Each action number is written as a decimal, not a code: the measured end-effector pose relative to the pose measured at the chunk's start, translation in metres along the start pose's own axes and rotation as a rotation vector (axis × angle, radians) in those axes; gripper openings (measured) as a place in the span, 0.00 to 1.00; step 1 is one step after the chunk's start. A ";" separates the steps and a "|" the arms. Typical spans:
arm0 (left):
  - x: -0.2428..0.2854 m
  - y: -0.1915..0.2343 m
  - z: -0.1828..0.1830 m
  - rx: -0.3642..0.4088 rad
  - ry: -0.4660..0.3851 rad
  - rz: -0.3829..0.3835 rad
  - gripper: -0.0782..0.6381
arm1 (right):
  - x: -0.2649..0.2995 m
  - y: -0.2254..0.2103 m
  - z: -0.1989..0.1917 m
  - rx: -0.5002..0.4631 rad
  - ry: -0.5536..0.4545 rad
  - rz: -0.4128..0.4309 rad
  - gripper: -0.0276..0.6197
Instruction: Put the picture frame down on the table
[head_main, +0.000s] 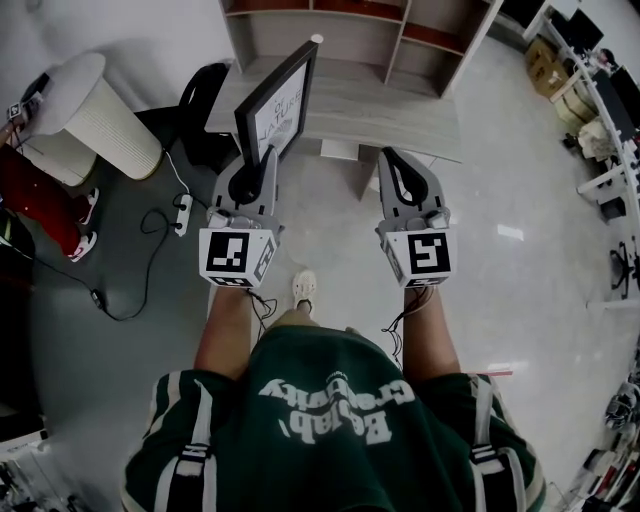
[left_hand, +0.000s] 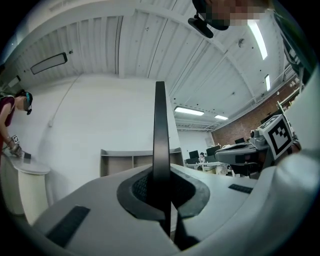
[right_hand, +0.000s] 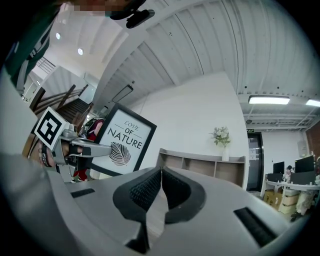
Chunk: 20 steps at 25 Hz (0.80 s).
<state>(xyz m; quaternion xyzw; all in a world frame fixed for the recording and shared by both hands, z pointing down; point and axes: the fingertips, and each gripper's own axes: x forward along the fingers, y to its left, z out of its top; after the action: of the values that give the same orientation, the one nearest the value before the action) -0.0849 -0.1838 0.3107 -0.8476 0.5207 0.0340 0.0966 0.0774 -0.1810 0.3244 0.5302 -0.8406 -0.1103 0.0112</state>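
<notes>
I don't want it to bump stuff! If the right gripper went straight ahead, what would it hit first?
Probably the wooden shelf unit at the back of the table. The right gripper points just above the table's surface, but depth is unclear.

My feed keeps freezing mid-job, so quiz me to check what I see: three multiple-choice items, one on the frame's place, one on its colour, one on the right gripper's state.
1. Where is the picture frame with respect to the table?
A. lying flat on it
B. held upright by the left gripper
C. leaning on its shelf

2. What colour is the frame's border?
A. white
B. black
C. brown

3. What state is the right gripper in?
A. shut, empty
B. wide open
C. shut on the frame

Answers:
1 B, the left gripper view shows its jaws clamped on the frame's edge.
2 B, the border is dark all round.
3 A, its jaws meet with nothing between.
</notes>
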 end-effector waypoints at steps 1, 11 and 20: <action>0.001 0.001 -0.001 0.000 0.002 -0.004 0.15 | 0.001 0.001 0.000 -0.001 0.000 -0.004 0.10; 0.001 0.002 -0.003 -0.013 0.010 -0.024 0.15 | -0.003 0.003 0.002 0.005 -0.003 -0.028 0.10; 0.002 0.000 -0.005 -0.018 0.014 -0.026 0.15 | 0.000 -0.002 0.002 0.003 0.002 -0.033 0.10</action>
<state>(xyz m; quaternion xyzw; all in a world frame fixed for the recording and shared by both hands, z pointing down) -0.0842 -0.1869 0.3148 -0.8554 0.5098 0.0315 0.0859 0.0786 -0.1817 0.3219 0.5443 -0.8317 -0.1088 0.0093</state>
